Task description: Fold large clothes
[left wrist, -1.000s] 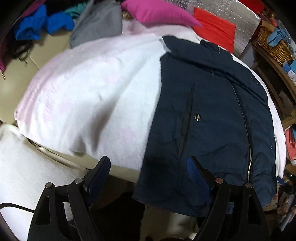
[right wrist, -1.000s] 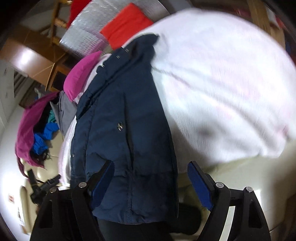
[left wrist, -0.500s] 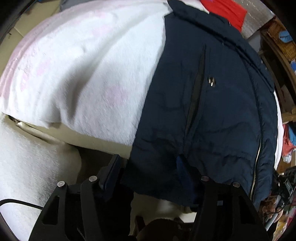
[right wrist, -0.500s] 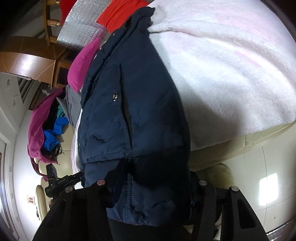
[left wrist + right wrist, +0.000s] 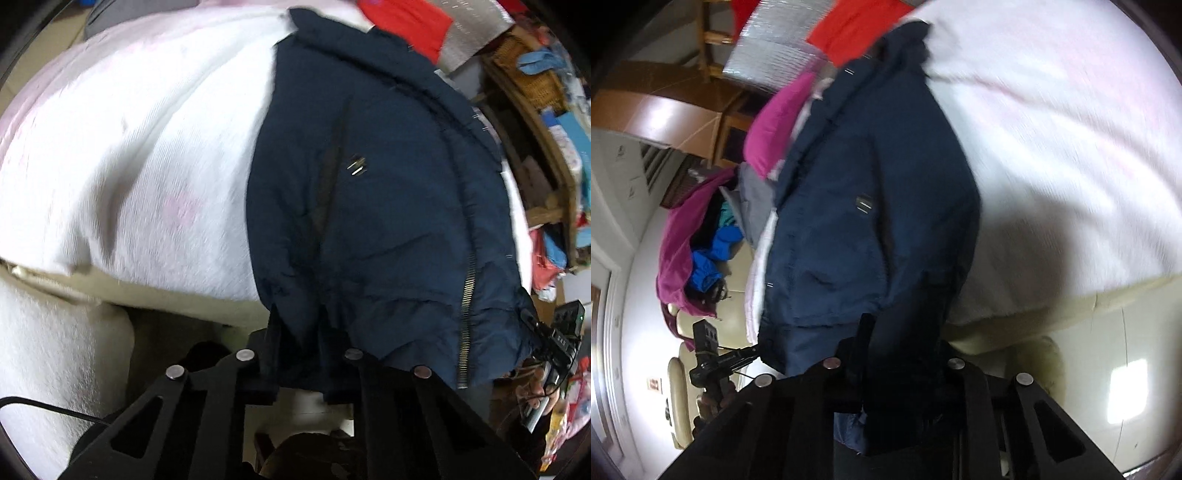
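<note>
Jaws of the left gripper (image 5: 299,325) and right gripper (image 5: 905,332) have just been closing and now pinch the hem of the navy jacket (image 5: 388,221) at lower centre; jacket lies flat on the white blanket (image 5: 147,147); no fold made yet, all folding remains.
</note>
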